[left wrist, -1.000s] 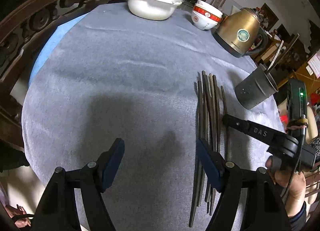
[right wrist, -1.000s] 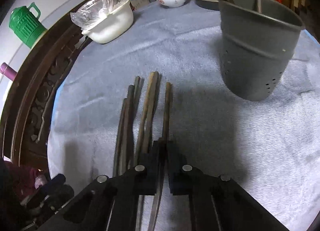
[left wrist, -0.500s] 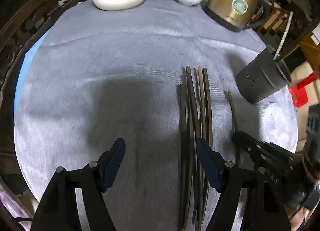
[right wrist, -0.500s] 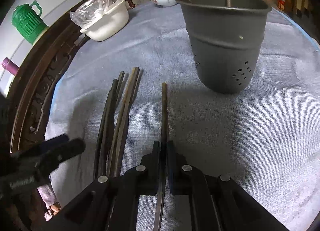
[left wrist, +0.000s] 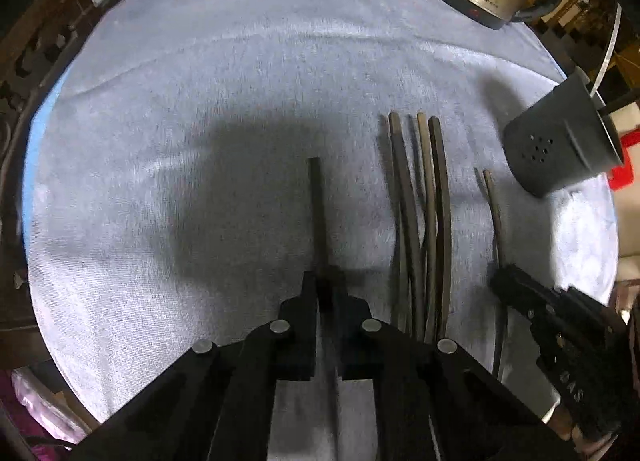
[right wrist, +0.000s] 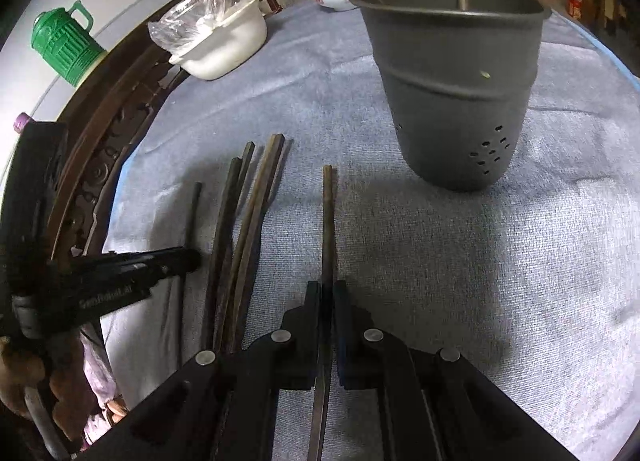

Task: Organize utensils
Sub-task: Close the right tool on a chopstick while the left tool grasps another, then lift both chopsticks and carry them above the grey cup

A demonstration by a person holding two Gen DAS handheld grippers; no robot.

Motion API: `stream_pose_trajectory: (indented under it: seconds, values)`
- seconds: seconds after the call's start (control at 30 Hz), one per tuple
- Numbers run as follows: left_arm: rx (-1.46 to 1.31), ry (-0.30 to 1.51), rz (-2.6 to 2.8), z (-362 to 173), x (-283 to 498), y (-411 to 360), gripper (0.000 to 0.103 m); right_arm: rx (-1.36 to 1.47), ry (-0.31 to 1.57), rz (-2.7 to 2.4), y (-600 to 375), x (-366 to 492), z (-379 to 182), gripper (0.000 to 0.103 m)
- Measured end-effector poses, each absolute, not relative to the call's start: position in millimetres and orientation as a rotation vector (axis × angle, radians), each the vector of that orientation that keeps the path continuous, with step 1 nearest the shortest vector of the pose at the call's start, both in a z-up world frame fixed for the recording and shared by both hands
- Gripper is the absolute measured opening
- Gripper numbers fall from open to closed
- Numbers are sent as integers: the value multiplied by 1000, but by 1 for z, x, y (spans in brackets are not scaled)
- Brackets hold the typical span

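Pick-up step in hand. Left tongs [left wrist: 326,293] are clenched on one chopstick [left wrist: 316,205]; right tongs [right wrist: 327,293] grasp another [right wrist: 327,213]. Remaining chopsticks [right wrist: 244,229] lie on the tabletop [right wrist: 460,261]. Next: lift, upend into the grey utensil holder [right wrist: 456,93].

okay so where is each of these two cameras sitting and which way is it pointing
Left wrist: rides the left gripper, aimed steeply down at the grey cloth; shows its own fingers shut on a chopstick.
Right wrist: rides the right gripper, tilted down toward the grey utensil holder; fingers shut on another chopstick.
Shared: holder, loose chopsticks, each other's gripper.
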State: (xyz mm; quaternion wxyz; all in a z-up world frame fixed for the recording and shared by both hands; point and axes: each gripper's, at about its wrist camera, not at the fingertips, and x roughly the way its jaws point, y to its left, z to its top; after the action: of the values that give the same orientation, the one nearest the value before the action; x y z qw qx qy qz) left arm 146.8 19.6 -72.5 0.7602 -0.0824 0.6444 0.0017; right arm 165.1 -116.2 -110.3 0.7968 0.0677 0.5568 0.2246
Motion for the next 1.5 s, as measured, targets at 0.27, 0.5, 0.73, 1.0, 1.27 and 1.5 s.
stream_pose_trajectory:
  seconds: [0.27, 0.5, 0.73, 1.0, 1.27, 1.5]
  values:
    - [-146, 1516, -102, -75, 138, 31, 7, -15, 1314, 486, -101, 174, -105, 9]
    - [-198, 1542, -152, -74, 152, 34, 21, -95, 1351, 404, -84, 188, -102, 10]
    - [-242, 1490, -163, -74, 154, 52, 6, -127, 1351, 403, -79, 188, -100, 7]
    - [-416, 1174, -88, -23, 102, 99, 6, 135, 1168, 379, -152, 139, -66, 6]
    - [-391, 810, 27, 31, 82, 90, 6, 352, 759, 203, -228, 123, -12, 6]
    - [-321, 617, 102, 42, 86, 72, 6, 297, 465, 90, -220, 124, 13, 6]
